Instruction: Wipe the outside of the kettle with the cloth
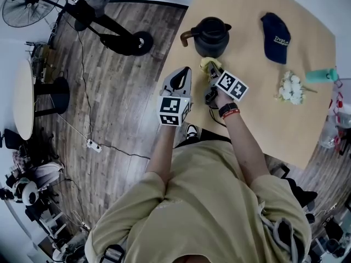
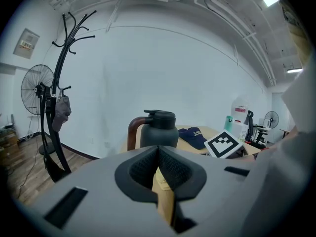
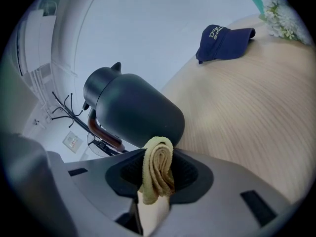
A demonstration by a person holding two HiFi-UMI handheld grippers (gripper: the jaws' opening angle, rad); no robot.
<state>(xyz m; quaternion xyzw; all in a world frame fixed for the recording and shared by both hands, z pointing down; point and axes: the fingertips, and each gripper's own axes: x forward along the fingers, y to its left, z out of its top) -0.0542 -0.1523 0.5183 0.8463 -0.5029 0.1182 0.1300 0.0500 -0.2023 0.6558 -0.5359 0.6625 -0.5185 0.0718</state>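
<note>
A dark kettle [image 1: 211, 36] with a brown handle stands upright near the far left edge of the wooden table [image 1: 263, 119]. My right gripper [image 1: 211, 71] is just in front of it, shut on a folded yellow cloth [image 1: 207, 64]. In the right gripper view the cloth [image 3: 158, 169] sticks out between the jaws of my right gripper [image 3: 158, 177], close to the kettle [image 3: 133, 107] and apart from it. My left gripper [image 1: 181, 76] hangs beside the table's left edge, jaws together and holding nothing. In the left gripper view the kettle [image 2: 159, 130] rises behind my left gripper [image 2: 158, 157].
A navy cap [image 1: 276, 37] lies at the table's far right, with white flowers [image 1: 290, 87] and a teal bottle [image 1: 321, 74] nearer the right edge. Left of the table is wooden floor with a fan [image 1: 24, 4], a coat stand [image 2: 59, 83] and cables.
</note>
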